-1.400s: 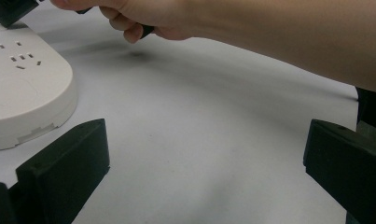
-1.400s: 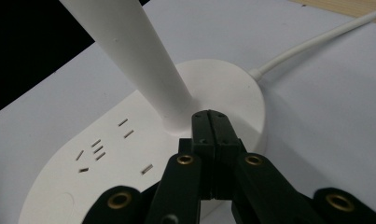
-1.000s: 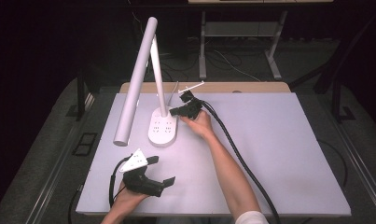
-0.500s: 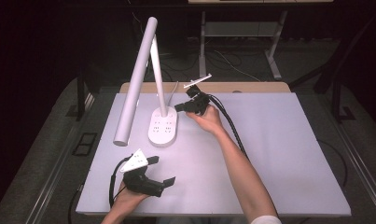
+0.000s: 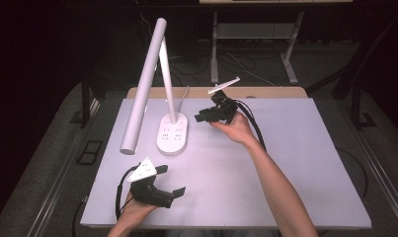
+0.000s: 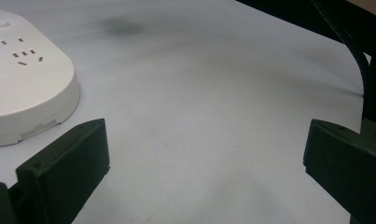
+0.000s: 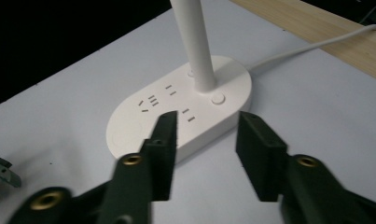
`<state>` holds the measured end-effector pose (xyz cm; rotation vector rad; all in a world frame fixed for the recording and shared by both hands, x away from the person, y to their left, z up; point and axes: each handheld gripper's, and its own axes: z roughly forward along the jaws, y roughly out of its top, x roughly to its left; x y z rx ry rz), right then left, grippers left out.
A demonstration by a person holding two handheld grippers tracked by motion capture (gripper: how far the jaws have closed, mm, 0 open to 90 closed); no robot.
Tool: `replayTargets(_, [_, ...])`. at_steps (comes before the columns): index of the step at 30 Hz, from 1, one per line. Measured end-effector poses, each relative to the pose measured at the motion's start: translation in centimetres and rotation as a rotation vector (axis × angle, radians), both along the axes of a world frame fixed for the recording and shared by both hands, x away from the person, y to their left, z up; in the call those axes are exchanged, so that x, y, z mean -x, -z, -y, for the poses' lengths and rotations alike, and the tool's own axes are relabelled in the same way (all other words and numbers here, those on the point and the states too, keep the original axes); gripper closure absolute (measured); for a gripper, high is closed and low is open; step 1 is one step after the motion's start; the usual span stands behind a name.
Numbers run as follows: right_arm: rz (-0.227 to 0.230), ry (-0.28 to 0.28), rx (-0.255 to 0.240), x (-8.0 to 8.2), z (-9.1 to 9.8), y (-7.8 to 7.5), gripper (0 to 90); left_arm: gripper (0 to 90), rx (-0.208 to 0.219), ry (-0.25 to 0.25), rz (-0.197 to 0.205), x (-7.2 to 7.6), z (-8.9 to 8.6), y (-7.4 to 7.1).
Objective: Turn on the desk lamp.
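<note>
One desk lamp point(image 5: 159, 98) is standing on the white table point(image 5: 285, 168), toward its far left corner, and it is the thing in hand here. Going from the left: the lamp's long white head bar point(image 5: 143, 84) is sloping down toward the left edge of the table, with its lower end hanging free above the surface. Near the front edge, the left gripper point(image 5: 169, 180) is resting low in the person's left hand, its jaws standing wide apart with nothing between them; in the left gripper view only bare table lies between them. Next is the oval lamp base point(image 5: 173, 134), flat on the table, with socket slots and a round button point(image 7: 218, 99) on top, and a thin stem point(image 5: 168, 84) rising from it. A white cable point(image 7: 311, 46) is running from the base over the wooden strip at the far edge. To the right of the base, the right gripper point(image 5: 202, 117) is hovering just beside it; its jaws have just been opening and are now partly spread, gripping nothing.

I am judging the lamp as rigid smooth plastic, with the base probably heavy and the bar light. The glossy surface is likely slippery. The stem seems the best place to take hold; the bar's joint could be fragile.
</note>
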<state>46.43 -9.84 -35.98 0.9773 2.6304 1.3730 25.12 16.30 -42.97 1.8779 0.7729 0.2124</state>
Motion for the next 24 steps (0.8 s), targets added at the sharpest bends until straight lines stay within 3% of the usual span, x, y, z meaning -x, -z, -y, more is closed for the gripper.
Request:
replayTargets(2, [0.006,0.027,0.012,0.5,0.6,-0.2,44.4,0.0,0.001,-0.001,0.001,0.0,0.1,0.0])
replayTargets(7, [0.023,0.022,-0.043,1.7,2.5,-0.5,14.7,0.0,-0.005,-0.002,-0.001,-0.1,0.1,0.1])
replayTargets(11, [0.018,0.033,-0.076,2.8,4.2,-0.8,6.9,0.0,-0.006,0.003,-0.002,-0.1,0.2,0.1])
replayTargets(12, [0.018,0.036,-0.069,3.1,4.6,-0.8,0.1,0.0,-0.004,0.003,-0.003,-0.1,0.2,0.1])
replayTargets(24, [0.029,0.107,-0.078,7.1,9.6,-0.6,0.4,0.0,-0.006,0.006,0.001,-0.1,0.2,0.1])
